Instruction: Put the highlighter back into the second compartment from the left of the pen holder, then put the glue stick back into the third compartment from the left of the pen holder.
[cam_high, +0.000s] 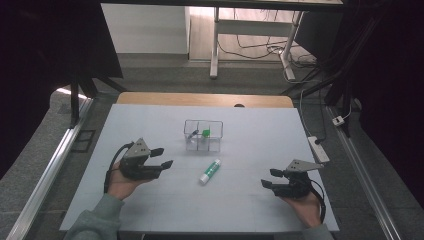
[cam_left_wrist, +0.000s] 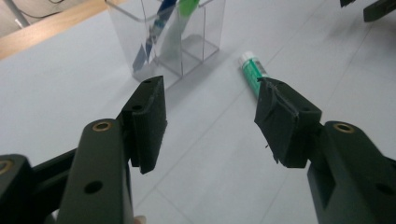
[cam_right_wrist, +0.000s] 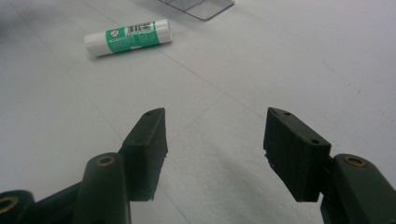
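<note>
A white and green glue stick (cam_high: 210, 171) lies flat on the white table (cam_high: 150, 125), just in front of a clear plastic organizer box (cam_high: 203, 135). The box holds a blue-and-white pen and a green-capped item. My left gripper (cam_high: 162, 158) hovers to the left of the glue stick, open, nothing between its jaws. From the left gripper view the glue stick (cam_left_wrist: 252, 69) lies beyond the right jaw and the box (cam_left_wrist: 163, 37) stands ahead. My right gripper (cam_high: 270, 178) rests at the table's right front, open and empty. The glue stick (cam_right_wrist: 127, 37) lies far ahead of it.
Compartment walls divide the organizer. The person's hands and a green sleeve (cam_high: 95, 220) come in at the front edge. A power strip (cam_high: 319, 148) lies off the table's right side. A wooden strip (cam_high: 205, 99) borders the table's far edge.
</note>
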